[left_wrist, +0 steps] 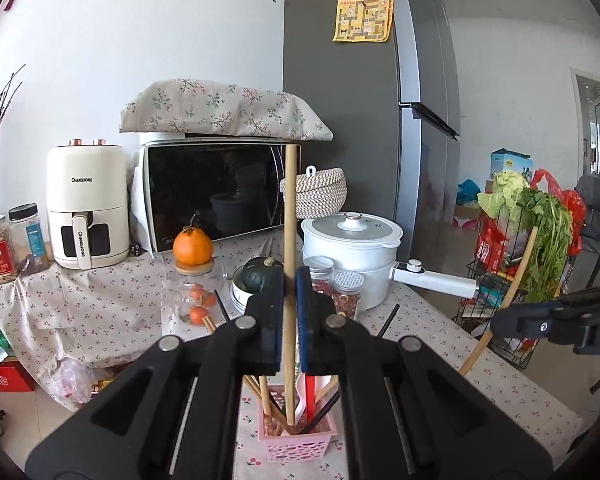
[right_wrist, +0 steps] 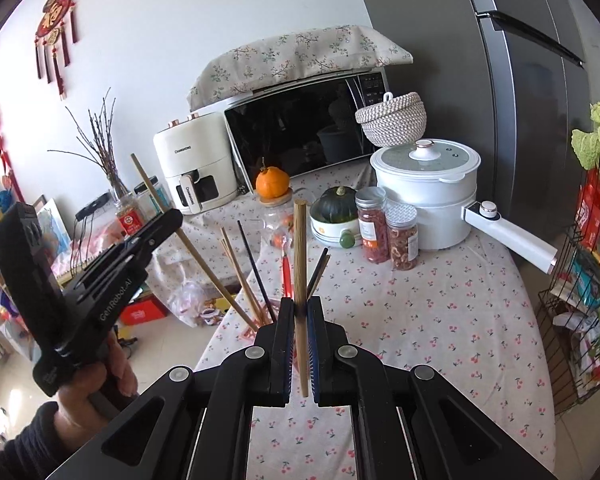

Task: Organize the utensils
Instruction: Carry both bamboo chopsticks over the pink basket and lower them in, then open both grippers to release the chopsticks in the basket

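Where tools grip, chopstick (left_wrist: 290, 240) upright, other chopstick (right_wrist: 300, 264) seemingly upright

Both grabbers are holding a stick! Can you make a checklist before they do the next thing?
1. Left gripper shut on long wooden chopstick: ok.
2. Right gripper shut on second wooden chopstick: ok.
3. Left chopstick's tip inside pink plastic slotted basket: ok.
4. Basket upright on floral tablecloth: ok.
5. Room left in basket beside red utensil: cannot tell.
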{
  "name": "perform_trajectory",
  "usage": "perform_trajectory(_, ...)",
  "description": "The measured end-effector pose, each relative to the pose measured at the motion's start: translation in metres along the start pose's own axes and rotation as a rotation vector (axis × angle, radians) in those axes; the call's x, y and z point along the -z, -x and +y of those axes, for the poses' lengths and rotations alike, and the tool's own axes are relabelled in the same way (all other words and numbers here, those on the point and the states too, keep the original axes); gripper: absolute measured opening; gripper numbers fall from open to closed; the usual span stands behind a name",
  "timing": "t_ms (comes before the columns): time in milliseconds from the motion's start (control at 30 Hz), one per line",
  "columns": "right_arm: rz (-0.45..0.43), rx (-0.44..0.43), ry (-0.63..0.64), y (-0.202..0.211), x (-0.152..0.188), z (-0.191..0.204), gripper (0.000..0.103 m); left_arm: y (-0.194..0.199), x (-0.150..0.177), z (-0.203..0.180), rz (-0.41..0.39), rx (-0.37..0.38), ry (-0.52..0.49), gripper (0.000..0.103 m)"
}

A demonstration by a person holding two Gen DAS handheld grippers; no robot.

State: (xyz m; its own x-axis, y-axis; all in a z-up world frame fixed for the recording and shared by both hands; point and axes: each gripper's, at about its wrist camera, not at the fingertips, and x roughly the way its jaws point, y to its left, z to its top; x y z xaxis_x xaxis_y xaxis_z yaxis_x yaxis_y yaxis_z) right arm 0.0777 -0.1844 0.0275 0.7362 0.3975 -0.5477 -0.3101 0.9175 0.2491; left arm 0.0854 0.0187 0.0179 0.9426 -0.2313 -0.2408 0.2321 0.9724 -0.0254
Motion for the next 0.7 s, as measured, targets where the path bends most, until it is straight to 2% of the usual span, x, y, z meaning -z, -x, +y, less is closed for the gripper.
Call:
perform_trajectory(133,-0.009,-0.006,-0.014,-0.006,-0.005,0.002,0.007,-0.014,0.008,0.000,0.023,-0.010,-0.021,0.007)
perform_trajectory(367,-0.048,-0.024,-0.039,-0.012,-0.014,0.004,0.006,-0.039,0.024,0.014,0.143,-0.015,0.049,0.007)
perform_trajectory(400,-0.058,-0.027,-0.041,-0.013,-0.016,0.005,0.006,-0.040,0.025,0.017,0.161,-0.017,0.067,0.015)
perform_trajectory(500,-0.088,-0.029,-0.048,-0.016,-0.020,0.007,0.006,-0.035,0.024,0.026,0.183,-0.011,0.140,0.056)
perform_trajectory(533,-0.098,-0.033,-0.055,-0.017,-0.022,0.007,0.006,-0.032,0.024,0.028,0.180,-0.013,0.159,0.061)
perform_trajectory(633,-0.117,-0.048,-0.080,-0.023,-0.026,0.007,0.007,-0.023,0.023,0.031,0.212,-0.022,0.174,0.067)
perform_trajectory(700,-0.125,-0.054,-0.084,-0.028,-0.028,0.008,0.006,-0.017,0.025,0.034,0.247,-0.050,0.176,0.078)
